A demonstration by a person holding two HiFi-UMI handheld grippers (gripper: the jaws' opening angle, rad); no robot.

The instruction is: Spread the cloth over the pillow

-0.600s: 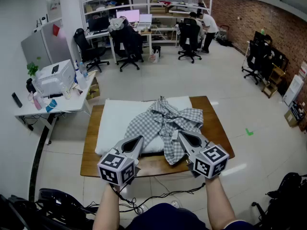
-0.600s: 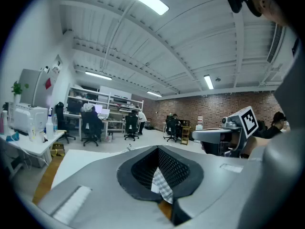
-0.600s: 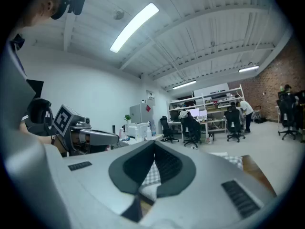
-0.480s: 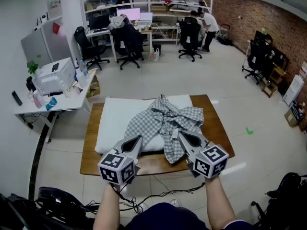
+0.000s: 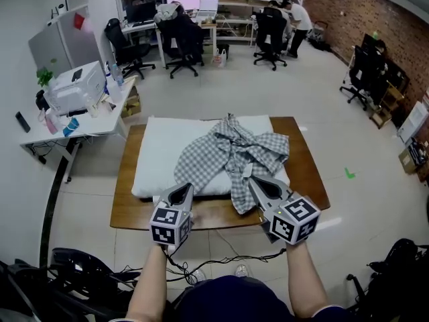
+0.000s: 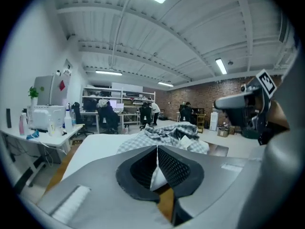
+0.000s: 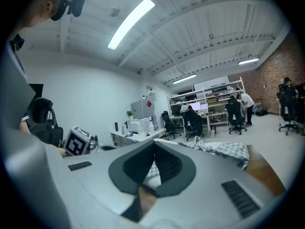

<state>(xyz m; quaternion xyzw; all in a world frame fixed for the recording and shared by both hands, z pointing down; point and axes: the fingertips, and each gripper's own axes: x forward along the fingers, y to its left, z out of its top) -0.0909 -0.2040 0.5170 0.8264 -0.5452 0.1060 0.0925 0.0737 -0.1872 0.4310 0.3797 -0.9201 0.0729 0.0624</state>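
A crumpled grey-and-white checked cloth lies bunched on the right half of a white pillow, with one end hanging over the pillow's near edge. The pillow rests on a brown wooden table. My left gripper is at the pillow's near edge, left of the cloth, shut and holding nothing. My right gripper is shut and empty beside the hanging end of the cloth. In the left gripper view the shut gripper points at the cloth. In the right gripper view the shut gripper has the cloth to its right.
A white desk with a printer stands left of the table. Office chairs and people at desks fill the back of the room. Cables lie on the floor by the table's near edge. A brick wall runs along the right.
The left gripper has turned to point straighter ahead and shifted slightly right. The right gripper has hardly moved. Both stay shut and the cloth lies as before.
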